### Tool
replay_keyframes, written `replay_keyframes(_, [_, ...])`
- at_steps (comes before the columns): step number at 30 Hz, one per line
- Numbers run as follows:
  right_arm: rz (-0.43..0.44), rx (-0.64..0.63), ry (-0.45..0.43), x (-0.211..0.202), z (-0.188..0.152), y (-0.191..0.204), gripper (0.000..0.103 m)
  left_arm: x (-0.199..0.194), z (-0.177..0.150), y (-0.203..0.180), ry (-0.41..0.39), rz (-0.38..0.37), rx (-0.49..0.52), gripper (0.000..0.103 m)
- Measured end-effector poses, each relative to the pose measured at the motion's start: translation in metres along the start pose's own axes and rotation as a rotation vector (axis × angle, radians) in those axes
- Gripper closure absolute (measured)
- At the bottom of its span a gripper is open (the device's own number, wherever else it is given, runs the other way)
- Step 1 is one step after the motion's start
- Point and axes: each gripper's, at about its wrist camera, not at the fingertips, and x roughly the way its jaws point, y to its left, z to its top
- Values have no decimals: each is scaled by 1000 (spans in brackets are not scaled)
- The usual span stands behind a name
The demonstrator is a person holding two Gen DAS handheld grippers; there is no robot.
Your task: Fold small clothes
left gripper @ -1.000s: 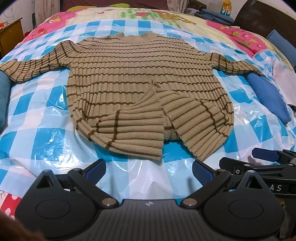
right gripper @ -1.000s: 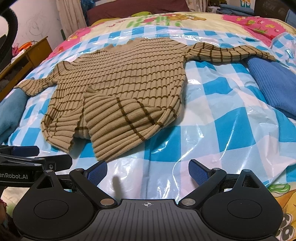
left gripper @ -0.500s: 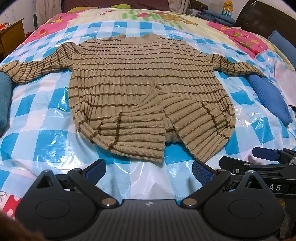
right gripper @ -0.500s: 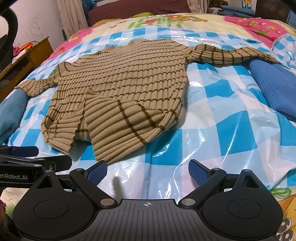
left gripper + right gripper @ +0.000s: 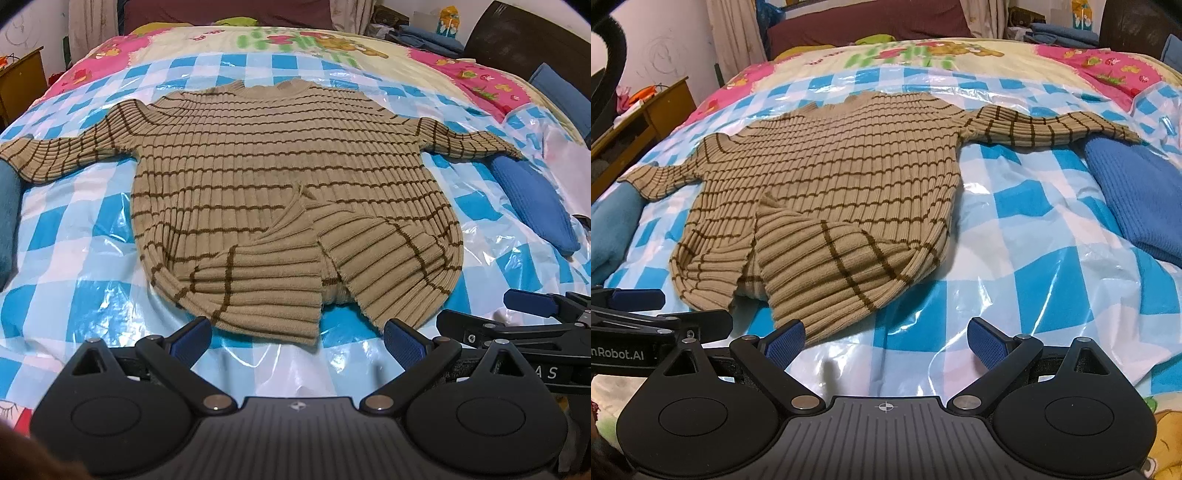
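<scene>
a tan ribbed sweater (image 5: 280,192) with thin brown stripes lies spread flat across the middle of the left wrist view, on a sheet of clear plastic (image 5: 92,280) that covers a blue-and-white checked bed cover (image 5: 55,236). its neckline points toward the top of the frame and its two sleeves stretch out to the left and right edges. the hem at the lower centre is turned up in two flaps that meet in a point near the middle of the body, leaving a small gap between them at the bottom.

the left gripper (image 5: 297,334) sits at the bottom of its frame, jaws spread wide and holding nothing, its blue pads (image 5: 192,338) just short of the sweater's hem. the right gripper (image 5: 886,341) fills the bottom of the right wrist view in the same way, wide open and empty, with the sweater (image 5: 827,206) in the centre left of that frame and the near flap just above its left pad (image 5: 785,341).

a folded blue garment (image 5: 532,199) lies at the right of the left wrist view, touching the tip of the sweater's sleeve; it shows again at the right edge of the right wrist view (image 5: 1137,199). a teal cloth (image 5: 9,218) lies at the left edge, under the other sleeve end. a wooden cabinet (image 5: 646,118) stands in the upper left of the right wrist view.
</scene>
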Motion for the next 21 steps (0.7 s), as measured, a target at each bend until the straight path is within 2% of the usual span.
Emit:
replay_keyframes(15, [-16, 0, -31, -2, 12, -12, 7, 4, 19, -14, -19, -10, 43, 0])
replay_keyframes(21, [-8, 46, -80, -8, 28, -34, 9, 5, 37, -27, -41, -29, 69, 0])
